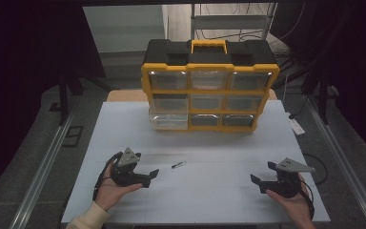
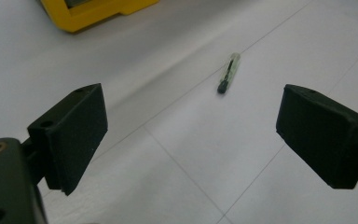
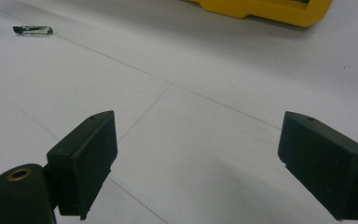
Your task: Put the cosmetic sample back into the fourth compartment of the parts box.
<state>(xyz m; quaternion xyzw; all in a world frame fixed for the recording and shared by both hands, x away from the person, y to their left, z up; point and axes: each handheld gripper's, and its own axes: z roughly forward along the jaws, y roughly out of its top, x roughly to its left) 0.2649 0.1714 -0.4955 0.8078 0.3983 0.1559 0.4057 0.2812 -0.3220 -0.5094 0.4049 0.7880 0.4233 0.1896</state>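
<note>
white table (image 1: 219,200), small pen (image 2: 228,73) ahead of left gripper (image 2: 191,135), fingers (image 2: 74,135) apart, empty

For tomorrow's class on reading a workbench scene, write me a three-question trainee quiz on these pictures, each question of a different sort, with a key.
1. True or false: the left hand-held gripper is shut on the small pen-like item.
2. Which hand-held gripper is nearer that item? A) left B) right
3. Fill in: the yellow and black drawer organizer has its bottom-left drawer pulled slightly ____.

Key: 1 false, its jaws stand open and the item lies free on the white table; 2 A; 3 out.
</note>
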